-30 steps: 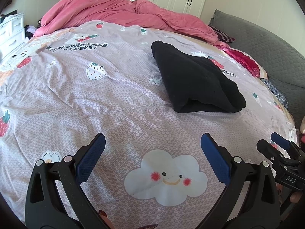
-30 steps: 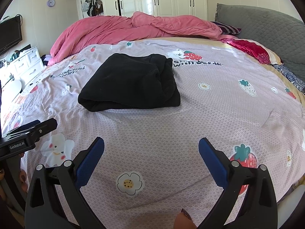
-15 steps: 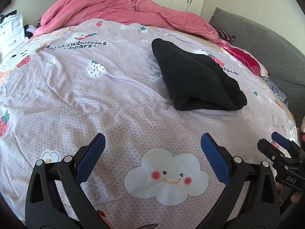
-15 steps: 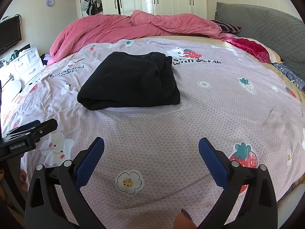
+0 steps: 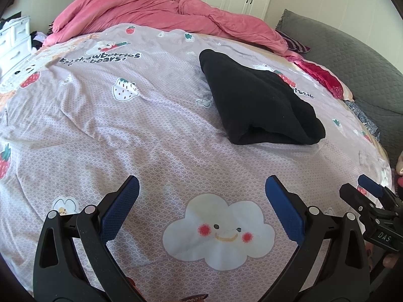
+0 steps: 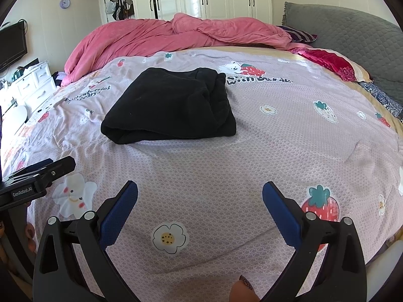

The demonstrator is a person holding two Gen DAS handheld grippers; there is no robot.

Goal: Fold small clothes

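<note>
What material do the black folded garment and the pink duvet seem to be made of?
The black folded garment looks like thick matte fleece or knit: soft rounded folds, no shine. The pink duvet appears to be plush, padded fabric with a matte finish, bunched in puffy wrinkles. The exact fibres cannot be told.

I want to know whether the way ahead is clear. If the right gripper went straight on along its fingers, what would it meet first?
Probably the printed bedsheet, which rises ahead of the open right gripper. The folded black garment lies farther on, slightly left of centre; depth is hard to judge.
</note>
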